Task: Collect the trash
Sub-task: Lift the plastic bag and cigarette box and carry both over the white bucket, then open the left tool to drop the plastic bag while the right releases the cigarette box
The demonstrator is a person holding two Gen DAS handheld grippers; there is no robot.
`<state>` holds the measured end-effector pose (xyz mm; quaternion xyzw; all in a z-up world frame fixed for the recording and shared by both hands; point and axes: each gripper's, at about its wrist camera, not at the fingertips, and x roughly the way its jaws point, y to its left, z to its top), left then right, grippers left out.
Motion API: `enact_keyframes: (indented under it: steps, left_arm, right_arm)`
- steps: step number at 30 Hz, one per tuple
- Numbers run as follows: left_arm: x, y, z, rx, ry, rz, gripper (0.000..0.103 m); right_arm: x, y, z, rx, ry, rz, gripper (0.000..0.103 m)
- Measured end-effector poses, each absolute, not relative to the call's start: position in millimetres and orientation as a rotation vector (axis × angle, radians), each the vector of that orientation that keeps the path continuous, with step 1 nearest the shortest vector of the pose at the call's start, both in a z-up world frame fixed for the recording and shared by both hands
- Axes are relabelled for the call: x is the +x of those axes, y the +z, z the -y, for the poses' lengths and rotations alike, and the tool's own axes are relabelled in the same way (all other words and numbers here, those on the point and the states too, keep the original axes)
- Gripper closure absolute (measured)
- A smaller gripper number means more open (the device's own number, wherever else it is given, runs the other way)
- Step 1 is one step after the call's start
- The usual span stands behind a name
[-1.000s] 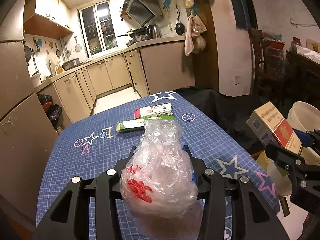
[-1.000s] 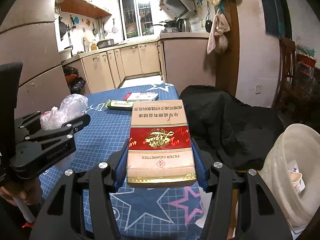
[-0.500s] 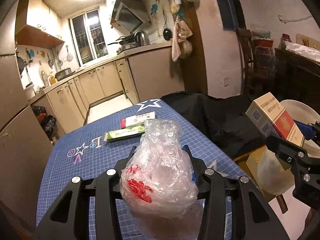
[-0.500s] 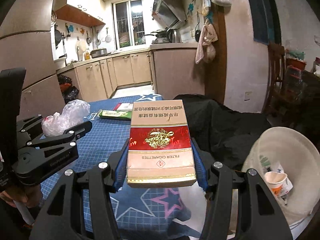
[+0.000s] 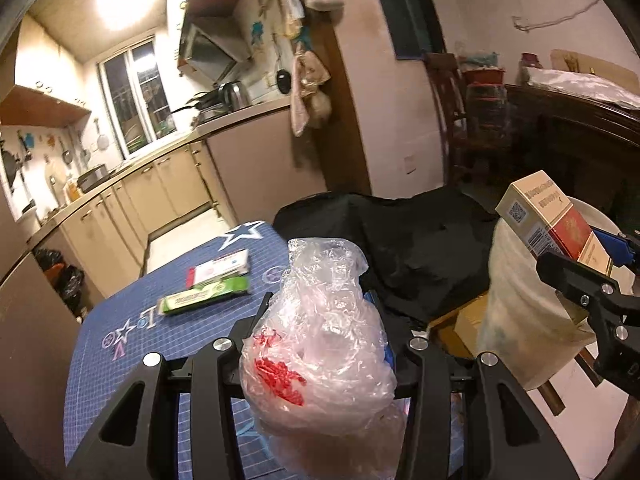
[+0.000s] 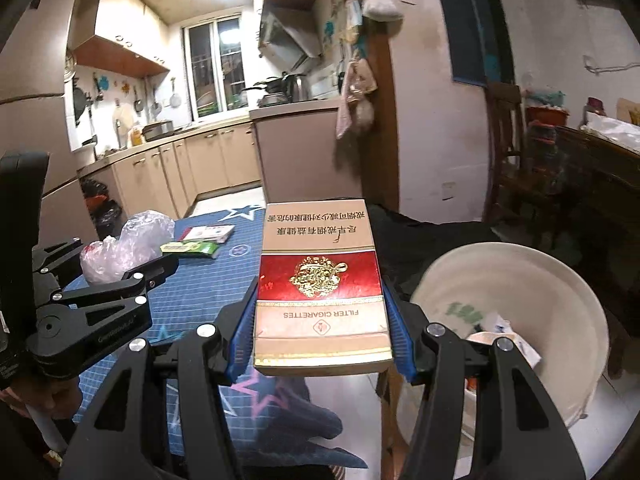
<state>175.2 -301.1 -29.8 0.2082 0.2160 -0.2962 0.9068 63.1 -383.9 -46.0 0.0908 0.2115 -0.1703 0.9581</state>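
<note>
I am standing at the table (image 6: 192, 280), its blue star-patterned cover filling the lower left of both views, with the white trash bucket (image 6: 560, 280) sitting off its right-hand edge, lower than the tabletop and open toward me; some paper scraps are already lying inside it. The bucket is the thing my next move is turning on: it is lying to the right of and below my right gripper (image 6: 320, 320), much nearer to that hand than to the left one, so I judge the right hand should be going first.

My right fingers (image 6: 240, 340) are clamping the cigarette carton (image 6: 320, 280) by its two long sides, its long axis running straight ahead along the fingers, flat face up, still short of the bucket's rim and to its left.

My left gripper (image 5: 320, 340) is hanging over the table, well apart from the bucket, its fingers closed narrowly on the crumpled clear plastic bag (image 5: 320, 340) with red print, which is bulging up above them.

Farther along the table, beyond both hands, a green box (image 5: 204, 298) and a white box (image 5: 220, 266) are lying just beside each other, uncollected. Both boxes are closer to my left hand than to my right.
</note>
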Motion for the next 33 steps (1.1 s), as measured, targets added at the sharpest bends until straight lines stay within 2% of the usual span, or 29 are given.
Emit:
enact_keyframes:
  steps: [33]
  left_arm:
    - [118.5,-46.9,477.1,0.588,-0.868,-0.404,0.057]
  right_arm:
    - [-38.2,-54.6,496.7,0.230,-0.680,-0.421,0.049]
